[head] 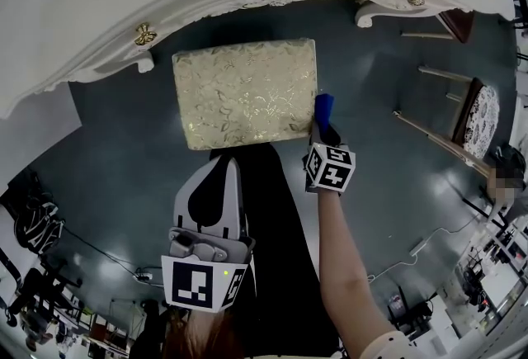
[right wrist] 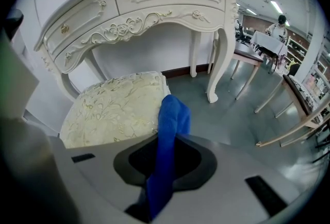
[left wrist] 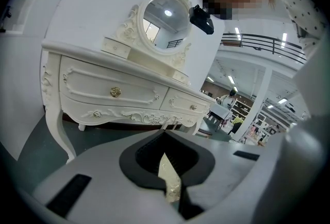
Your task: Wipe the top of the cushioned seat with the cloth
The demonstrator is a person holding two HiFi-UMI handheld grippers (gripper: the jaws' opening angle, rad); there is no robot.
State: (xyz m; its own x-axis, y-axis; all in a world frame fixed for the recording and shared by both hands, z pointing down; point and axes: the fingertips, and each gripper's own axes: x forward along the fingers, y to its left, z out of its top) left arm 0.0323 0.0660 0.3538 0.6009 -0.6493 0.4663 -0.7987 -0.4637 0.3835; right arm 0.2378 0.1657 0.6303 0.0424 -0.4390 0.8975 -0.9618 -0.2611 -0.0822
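My right gripper [right wrist: 164, 176] is clamped tight on a bunched bright-blue cloth [right wrist: 170, 125], which sticks out past the jaws. It sits just off the right edge of the gold-patterned rectangular cushioned seat [head: 246, 92], in the upper centre of the head view. My left gripper [head: 220, 163] is closed to a slit and holds nothing. As I judge it, so narrow a bunch could drag free, or my hard tips could scuff the fabric.
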